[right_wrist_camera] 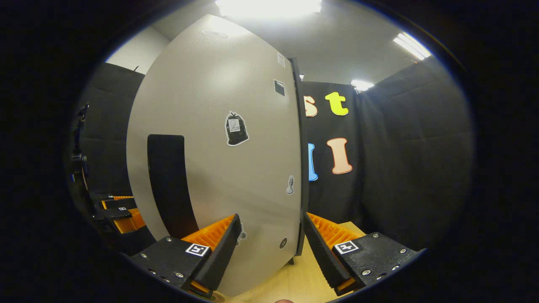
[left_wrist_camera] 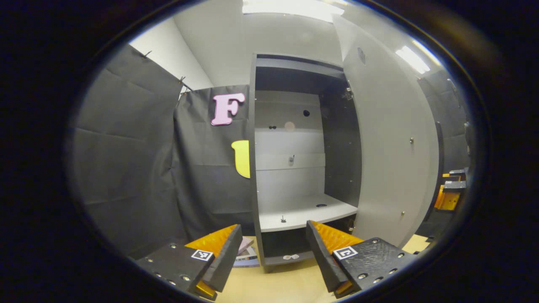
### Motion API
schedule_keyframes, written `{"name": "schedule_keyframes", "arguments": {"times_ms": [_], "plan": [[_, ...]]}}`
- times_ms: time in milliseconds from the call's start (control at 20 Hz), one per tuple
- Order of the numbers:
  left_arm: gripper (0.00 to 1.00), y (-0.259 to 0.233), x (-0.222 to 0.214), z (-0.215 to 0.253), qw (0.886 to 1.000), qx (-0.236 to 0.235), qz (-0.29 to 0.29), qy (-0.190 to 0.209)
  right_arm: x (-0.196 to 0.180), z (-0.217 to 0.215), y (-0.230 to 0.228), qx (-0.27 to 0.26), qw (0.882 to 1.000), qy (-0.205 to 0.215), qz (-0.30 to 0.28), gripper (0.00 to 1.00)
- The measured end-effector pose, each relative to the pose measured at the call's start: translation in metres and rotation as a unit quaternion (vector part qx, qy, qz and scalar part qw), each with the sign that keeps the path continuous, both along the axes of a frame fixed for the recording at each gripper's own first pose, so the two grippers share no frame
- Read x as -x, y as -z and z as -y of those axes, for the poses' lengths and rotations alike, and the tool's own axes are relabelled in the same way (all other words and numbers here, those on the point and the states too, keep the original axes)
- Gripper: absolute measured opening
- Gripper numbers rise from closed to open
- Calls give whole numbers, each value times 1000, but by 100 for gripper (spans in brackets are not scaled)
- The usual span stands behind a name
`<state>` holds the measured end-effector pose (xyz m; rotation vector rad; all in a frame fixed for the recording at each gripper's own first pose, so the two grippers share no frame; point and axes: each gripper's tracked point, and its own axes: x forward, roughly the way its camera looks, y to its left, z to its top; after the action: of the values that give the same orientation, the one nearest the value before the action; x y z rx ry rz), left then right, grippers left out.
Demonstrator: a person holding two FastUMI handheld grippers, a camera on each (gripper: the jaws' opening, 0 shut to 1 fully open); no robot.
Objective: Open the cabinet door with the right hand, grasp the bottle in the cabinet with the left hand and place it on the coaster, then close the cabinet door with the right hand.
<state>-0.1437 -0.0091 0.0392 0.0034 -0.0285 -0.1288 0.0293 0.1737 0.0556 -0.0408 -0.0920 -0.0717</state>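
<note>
Your left gripper is wide open and holds nothing; the cabinet stands ahead of it, its door swung out to the right. Your right gripper is also wide open and empty, close to the door's outer face, its edge between the fingers. I cannot make out the bottle on the shelf; the few dark specks there are too small to tell.

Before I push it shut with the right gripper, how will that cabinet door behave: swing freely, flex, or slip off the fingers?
The cabinet door is a tall flat panel, so it will probably stay stiff and swing on its hinges rather than flex. Its face looks smooth, so fingertips may slide; the dark vertical handle likely gives a surer hold. The right gripper is open, straddling the door's free edge.
</note>
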Motion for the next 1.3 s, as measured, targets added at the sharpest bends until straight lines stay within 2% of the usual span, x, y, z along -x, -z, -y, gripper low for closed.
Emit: {"name": "schedule_keyframes", "arguments": {"times_ms": [50,100,150,250,400,700,750,800,950,1000,1050,1100,1150,1200,1300], "plan": [[81,0,-2,-2,1000,-4,3,-2,-3,-6,0,-2,1000,-6,0,92],[94,-1,-3,-3,1000,-7,7,-4,-7,-14,-3,0,1000,-18,4,92],[87,-1,-5,-3,1000,-9,9,-4,-7,-22,-5,1,1000,-28,8,92],[87,1,-2,-4,1000,-12,4,-4,-6,-34,-2,0,999,-43,11,93],[87,0,-3,-8,1000,-15,4,-13,-6,-33,3,14,999,-38,8,93],[87,1,-1,-8,1000,-10,1,-14,-7,-23,12,4,1000,-24,-2,93],[94,0,-2,-7,1000,-8,3,-14,-5,-24,11,5,1000,-26,0,93],[87,-1,-3,-6,1000,-7,4,-12,-5,-23,10,10,1000,-24,6,93],[88,-1,-5,-6,1000,-6,9,-12,3,-25,2,22,999,-20,25,93],[94,-1,-4,-4,1000,-2,8,-10,3,-26,4,24,999,-21,26,93],[88,-2,-3,-1,1000,2,7,-7,4,-25,5,26,999,-22,25,94],[88,-2,-2,0,1000,4,5,-5,4,-24,6,27,999,-24,23,94],[94,-2,-1,1,1000,5,6,-2,4,-23,6,26,999,-23,23,94],[88,-2,-1,3,1000,5,8,3,3,-20,6,23,999,-24,22,93],[88,-3,-4,3,1000,0,12,6,1,-17,10,13,1000,-23,14,94]]}}
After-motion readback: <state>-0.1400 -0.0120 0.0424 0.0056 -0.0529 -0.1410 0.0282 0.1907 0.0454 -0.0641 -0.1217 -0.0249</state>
